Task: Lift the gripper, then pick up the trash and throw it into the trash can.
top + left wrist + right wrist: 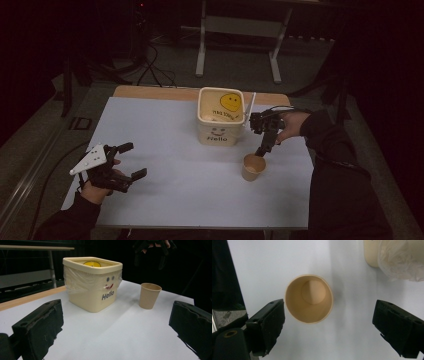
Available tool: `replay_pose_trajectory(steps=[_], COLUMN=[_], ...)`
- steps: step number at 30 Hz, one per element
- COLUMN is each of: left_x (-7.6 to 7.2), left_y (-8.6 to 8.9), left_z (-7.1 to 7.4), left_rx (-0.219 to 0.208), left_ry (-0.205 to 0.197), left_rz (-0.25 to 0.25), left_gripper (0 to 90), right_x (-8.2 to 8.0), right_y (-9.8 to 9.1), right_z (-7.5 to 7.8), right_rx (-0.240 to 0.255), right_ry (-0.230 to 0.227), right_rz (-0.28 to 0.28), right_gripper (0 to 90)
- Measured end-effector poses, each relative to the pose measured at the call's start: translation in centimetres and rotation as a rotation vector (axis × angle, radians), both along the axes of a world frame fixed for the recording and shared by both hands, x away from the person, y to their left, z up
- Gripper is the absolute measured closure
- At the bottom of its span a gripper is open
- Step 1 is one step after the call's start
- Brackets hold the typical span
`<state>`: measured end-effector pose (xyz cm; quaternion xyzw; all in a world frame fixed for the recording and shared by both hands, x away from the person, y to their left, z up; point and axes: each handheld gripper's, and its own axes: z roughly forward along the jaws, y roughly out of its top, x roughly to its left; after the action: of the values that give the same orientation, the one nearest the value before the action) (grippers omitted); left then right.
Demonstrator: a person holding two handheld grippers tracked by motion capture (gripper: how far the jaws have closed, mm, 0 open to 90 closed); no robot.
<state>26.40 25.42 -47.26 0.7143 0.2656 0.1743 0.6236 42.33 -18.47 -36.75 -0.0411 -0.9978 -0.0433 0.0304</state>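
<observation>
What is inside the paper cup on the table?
The paper cup looks empty: the right gripper view looks straight down into it and shows its bare round bottom and inner wall. Nothing covers the opening.

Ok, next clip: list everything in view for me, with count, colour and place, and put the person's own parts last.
Table: one, white top with a wooden far edge, centre of the high view.
Bin: one, cream, square, yellow smiley and "Hello" print, clear liner, far middle of the table.
Paper cup: one, tan, upright and empty, right of the bin and nearer the person.
Metal frame: one, grey, on the floor beyond the table.
Left gripper: one, black, open, over the table's near left.
Right gripper: one, black, open, pointing down above the cup.
</observation>
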Motion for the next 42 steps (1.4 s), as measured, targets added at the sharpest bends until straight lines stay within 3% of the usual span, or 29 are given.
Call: replay_pose_trajectory(steps=[14, 20, 27, 42], left_x=[0.0, 0.0, 0.0, -0.1], left_y=[0.1, 0.1, 0.1, 0.1], left_z=[0.0, 0.0, 0.0, 0.1], left_rx=[-0.003, -0.003, -0.005, -0.017], left_ry=[-0.002, -0.002, -0.002, 0.004], left_rz=[-0.002, -0.005, -0.007, -0.013], left_gripper=[0.6, 0.6, 0.6, 0.6], right_x=[-1.2, -2.0, -2.6, -3.1], right_y=[1.0, 1.5, 1.8, 1.1], right_z=[2.2, 3.5, 4.3, 5.0], right_rx=[0.020, 0.079, 0.110, 0.144], right_ry=[-0.012, -0.014, -0.025, -0.052], right_rz=[0.038, 0.063, 0.083, 0.047], right_gripper=[10.8, 10.0, 10.0, 9.9])
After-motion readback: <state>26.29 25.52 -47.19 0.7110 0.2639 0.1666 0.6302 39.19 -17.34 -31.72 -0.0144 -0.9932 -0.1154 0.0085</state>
